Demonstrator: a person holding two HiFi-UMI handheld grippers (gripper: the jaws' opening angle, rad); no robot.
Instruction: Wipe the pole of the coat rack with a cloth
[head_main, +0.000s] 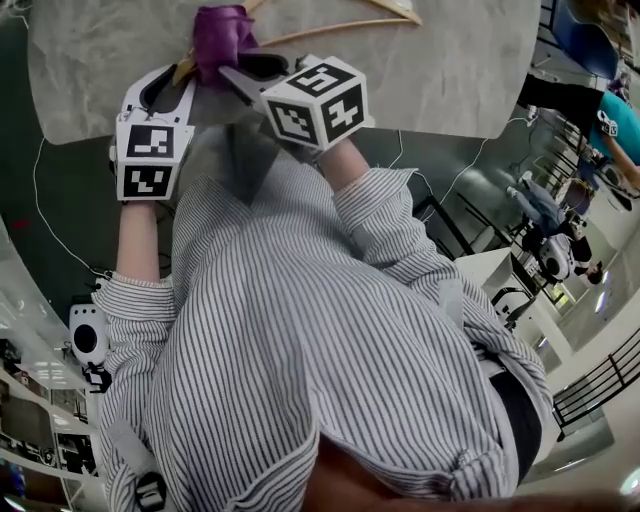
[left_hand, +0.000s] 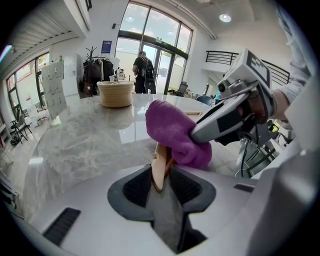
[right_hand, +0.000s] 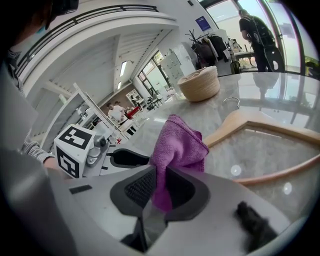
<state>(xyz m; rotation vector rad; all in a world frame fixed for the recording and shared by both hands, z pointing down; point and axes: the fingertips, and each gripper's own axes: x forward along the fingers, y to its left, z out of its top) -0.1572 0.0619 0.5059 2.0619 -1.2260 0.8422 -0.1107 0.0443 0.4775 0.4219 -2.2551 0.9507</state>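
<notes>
A wooden clothes hanger lies on the marble table, its metal hook pointing away. My left gripper is shut on one tip of the hanger, the wood pinched between its pads. A purple cloth is draped over that hanger arm close to the tip. My right gripper is shut on a fold of the cloth. In the head view both grippers meet at the table's near edge, the left gripper beside the right gripper, with the cloth just beyond them. No coat rack pole shows near the grippers.
A woven basket stands further back on the table. A person stands by the glass doors beyond, next to a loaded coat stand. Stair railings and other people are off to the right.
</notes>
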